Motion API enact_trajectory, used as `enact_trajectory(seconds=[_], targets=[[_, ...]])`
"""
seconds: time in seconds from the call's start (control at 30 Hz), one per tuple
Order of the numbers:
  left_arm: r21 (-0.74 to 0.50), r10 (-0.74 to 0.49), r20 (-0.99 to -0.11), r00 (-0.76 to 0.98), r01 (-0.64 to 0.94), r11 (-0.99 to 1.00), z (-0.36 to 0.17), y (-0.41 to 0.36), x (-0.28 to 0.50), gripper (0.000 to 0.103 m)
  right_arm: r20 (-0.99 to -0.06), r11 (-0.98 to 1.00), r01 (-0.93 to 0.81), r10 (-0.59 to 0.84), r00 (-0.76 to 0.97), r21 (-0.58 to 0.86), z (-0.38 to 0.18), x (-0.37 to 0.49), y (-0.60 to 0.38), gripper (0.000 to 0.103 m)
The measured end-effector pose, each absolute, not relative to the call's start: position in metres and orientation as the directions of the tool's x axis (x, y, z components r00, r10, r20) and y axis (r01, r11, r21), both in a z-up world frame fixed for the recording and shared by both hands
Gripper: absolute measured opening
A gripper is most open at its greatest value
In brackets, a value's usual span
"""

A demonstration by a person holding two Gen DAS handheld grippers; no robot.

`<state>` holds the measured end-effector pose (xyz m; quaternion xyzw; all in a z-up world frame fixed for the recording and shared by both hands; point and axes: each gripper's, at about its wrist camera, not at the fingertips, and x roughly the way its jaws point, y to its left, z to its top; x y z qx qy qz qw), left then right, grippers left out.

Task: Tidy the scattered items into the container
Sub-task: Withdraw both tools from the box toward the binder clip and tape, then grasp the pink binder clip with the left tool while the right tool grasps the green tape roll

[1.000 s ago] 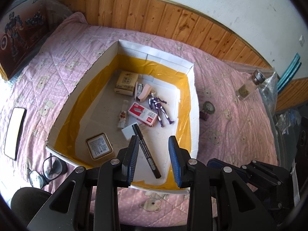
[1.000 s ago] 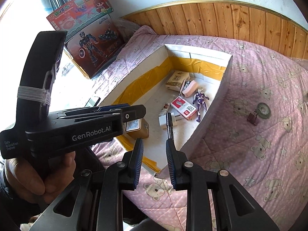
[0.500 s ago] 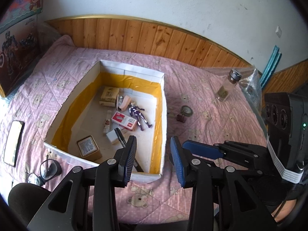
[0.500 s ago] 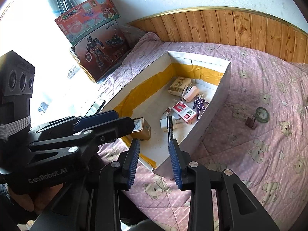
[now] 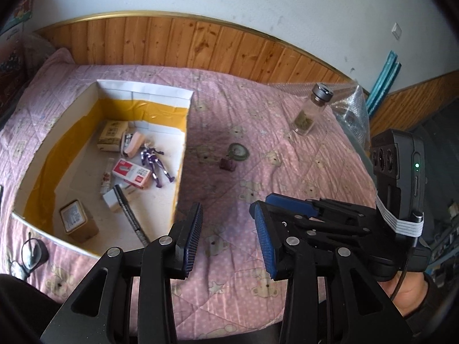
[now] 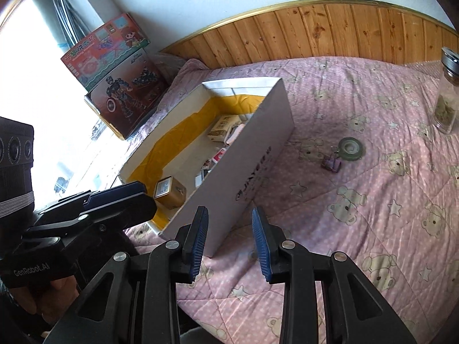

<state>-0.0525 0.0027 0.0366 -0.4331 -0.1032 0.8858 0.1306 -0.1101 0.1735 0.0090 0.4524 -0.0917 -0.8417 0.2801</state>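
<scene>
Both grippers empty over the bed, aimed down at the quilt. Left gripper fingers parted, nothing between them; last two readings barely differ, so call it open and steady. Right gripper same: fingers apart, only pink quilt showing in the gap.

Container is the white cardboard box with yellow-taped inner walls, at about 10 o'clock from the left gripper. Already inside: black marker, red-white carton, purple action figure, gold tin, tan carton.

Leftovers outside the box, on the quilt: tape roll and purple binder clip, touching or nearly so, at roughly 1 o'clock from the right gripper; glass jar with metal cap standing upright further out at 2 o'clock. Eyeglasses lie just beside the box's near corner, 9 o'clock from the left gripper.

Likely reason for the pose: both hands sit past the box's right wall with fingers pre-opened, lining up on the clip and tape. Clip is small and low on soft quilt, so the pinch may snag fabric.
</scene>
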Motion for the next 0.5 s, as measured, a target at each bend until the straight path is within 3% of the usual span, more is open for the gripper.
enact_trajectory(seconds=[0.5], targets=[[-0.313,0.344,-0.801,-0.49,-0.147,-0.938,-0.024,0.055,-0.139,0.042,-0.786,-0.905,0.199,-0.426,-0.448,0.377,-0.044,-0.201,0.247,0.029]])
